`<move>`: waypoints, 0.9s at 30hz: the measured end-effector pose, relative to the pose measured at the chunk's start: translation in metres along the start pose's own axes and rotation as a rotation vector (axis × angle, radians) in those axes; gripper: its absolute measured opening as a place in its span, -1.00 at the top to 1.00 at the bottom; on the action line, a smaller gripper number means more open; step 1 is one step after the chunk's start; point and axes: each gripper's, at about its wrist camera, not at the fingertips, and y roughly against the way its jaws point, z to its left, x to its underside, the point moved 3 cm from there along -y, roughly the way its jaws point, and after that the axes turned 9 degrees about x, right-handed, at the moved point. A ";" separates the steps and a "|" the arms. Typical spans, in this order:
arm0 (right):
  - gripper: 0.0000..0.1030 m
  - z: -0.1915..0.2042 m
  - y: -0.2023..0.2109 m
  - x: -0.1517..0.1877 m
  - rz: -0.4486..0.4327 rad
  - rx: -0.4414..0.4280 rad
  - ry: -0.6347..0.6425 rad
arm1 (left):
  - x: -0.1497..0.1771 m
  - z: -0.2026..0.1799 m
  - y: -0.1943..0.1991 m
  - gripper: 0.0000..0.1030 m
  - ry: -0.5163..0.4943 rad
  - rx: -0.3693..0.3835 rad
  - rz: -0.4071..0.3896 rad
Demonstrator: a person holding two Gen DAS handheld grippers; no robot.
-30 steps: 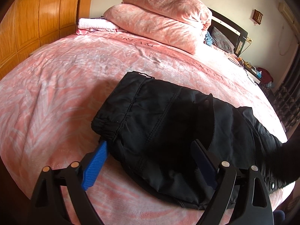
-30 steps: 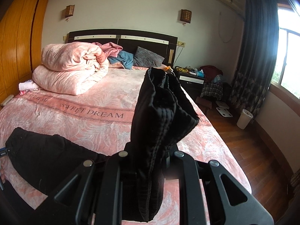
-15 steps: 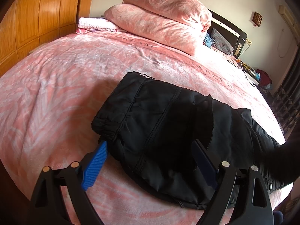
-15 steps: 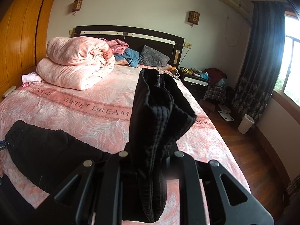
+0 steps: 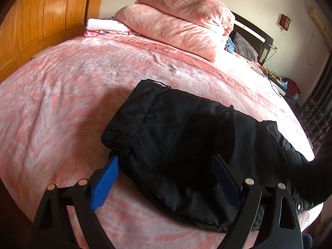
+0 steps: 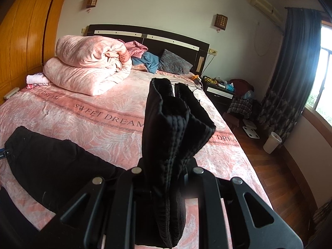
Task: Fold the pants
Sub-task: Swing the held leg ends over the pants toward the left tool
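Note:
Black pants [image 5: 176, 137] lie on the pink bedspread [image 5: 62, 108], waistband end nearest me in the left wrist view. My left gripper [image 5: 166, 178] is open wide, its blue pads [image 5: 105, 183] straddling the near waistband corner; the left pad's tip touches the fabric's edge. At the right of that view the leg part rises off the bed as a dark shape [image 5: 311, 176]. In the right wrist view my right gripper [image 6: 166, 176] is shut on the bunched leg end [image 6: 172, 124], which stands up between the fingers and hides the pads. The remainder of the pants [image 6: 51, 161] lies low at the left.
A folded pink quilt [image 6: 87, 64] and pillows lie at the headboard [image 6: 145, 35]. A wooden wardrobe [image 6: 22, 31] runs along the left. Right of the bed are a cluttered nightstand [image 6: 220, 91], wood floor, a white bin [image 6: 271, 143] and dark curtains [image 6: 296, 62].
My right gripper has shifted slightly sideways and rolled a little, still holding the leg end. The left gripper and the pants' waist end have not moved.

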 end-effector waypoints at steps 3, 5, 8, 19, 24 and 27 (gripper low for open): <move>0.71 0.005 -0.001 -0.001 0.001 0.000 0.014 | 0.000 0.000 0.000 -0.75 0.002 0.001 0.000; 0.71 0.009 -0.002 -0.001 0.002 0.000 0.026 | 0.000 0.000 0.000 -0.75 0.003 0.004 -0.001; 0.71 0.016 -0.003 -0.001 0.007 -0.002 0.045 | 0.001 -0.001 0.000 -0.75 0.006 0.007 -0.002; 0.71 0.049 -0.005 -0.001 0.006 0.005 0.145 | 0.000 -0.003 0.000 -0.75 0.017 0.017 -0.004; 0.71 0.065 -0.008 0.001 0.007 0.010 0.197 | -0.001 -0.003 0.000 -0.75 0.021 0.022 -0.006; 0.71 0.072 -0.009 0.002 0.007 0.010 0.218 | 0.000 -0.004 -0.001 -0.75 0.024 0.023 -0.007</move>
